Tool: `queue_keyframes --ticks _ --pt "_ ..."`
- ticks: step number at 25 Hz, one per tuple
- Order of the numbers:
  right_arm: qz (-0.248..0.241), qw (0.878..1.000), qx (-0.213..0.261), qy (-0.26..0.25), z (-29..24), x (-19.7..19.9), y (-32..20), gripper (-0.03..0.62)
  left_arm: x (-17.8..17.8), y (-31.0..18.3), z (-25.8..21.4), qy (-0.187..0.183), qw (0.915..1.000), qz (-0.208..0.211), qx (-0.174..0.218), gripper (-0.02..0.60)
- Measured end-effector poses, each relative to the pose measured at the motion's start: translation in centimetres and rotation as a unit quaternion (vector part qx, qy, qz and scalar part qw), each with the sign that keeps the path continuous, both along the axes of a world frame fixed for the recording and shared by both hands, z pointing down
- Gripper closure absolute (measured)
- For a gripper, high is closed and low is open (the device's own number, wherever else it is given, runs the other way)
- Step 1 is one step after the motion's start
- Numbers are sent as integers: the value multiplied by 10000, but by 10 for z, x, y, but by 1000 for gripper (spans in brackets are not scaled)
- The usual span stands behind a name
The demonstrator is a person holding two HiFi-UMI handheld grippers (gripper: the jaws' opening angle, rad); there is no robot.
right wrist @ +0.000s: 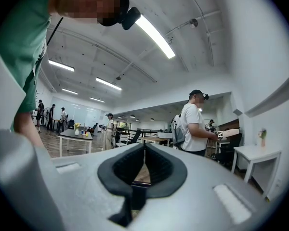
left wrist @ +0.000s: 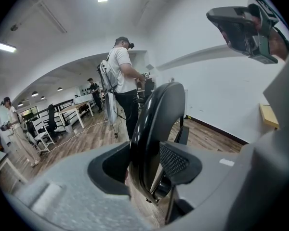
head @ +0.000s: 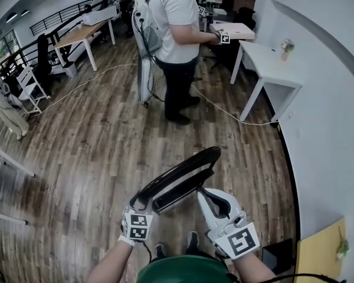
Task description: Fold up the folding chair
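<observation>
Left tongs (head: 140, 204) were clamped on the black curved rim of the folding chair (head: 183, 174); right tongs (head: 208, 196) were pinched shut on nothing, just beside that rim's right side.

"What's that one wearing?"

"A green shirt (head: 180, 270) with short sleeves, and dark shoes (head: 192, 241). A thin black cable (right wrist: 54, 30) runs down the shirt front."

"And those things on the hands?"

"Pale grey moulded shells, both smooth and rounded. The left gripper (head: 143, 200) has a left cube (head: 138, 224) with black-and-white square markers. The right gripper (head: 210, 194) has a right cube (head: 242, 241) of the same sort."

"What about the jaws?"

"They have black pads (left wrist: 177, 161), and one has a fine mesh grid on its face. There are pale strips (right wrist: 229, 203) set in the grey body behind them."
</observation>
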State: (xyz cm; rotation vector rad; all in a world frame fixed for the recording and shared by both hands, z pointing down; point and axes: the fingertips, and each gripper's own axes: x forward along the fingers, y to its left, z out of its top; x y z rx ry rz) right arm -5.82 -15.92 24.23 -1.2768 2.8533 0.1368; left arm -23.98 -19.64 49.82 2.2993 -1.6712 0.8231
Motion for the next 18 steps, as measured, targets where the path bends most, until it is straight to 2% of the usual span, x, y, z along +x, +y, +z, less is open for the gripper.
queue_keyframes --ticks 3,8,14,18 --pt "40 9999 61 89 1 1 1 585 -1 0 0 -7 10000 6 5 382" --pt "75 9999 -23 -86 -3 3 -1 585 2 -2 -1 -23 10000 20 5 382" --pt "22 9999 98 134 3 5 -1 585 4 -2 0 -27 10000 37 4 382" --pt "0 9999 143 -15 -1 1 1 585 4 -3 1 -38 10000 76 3 382"
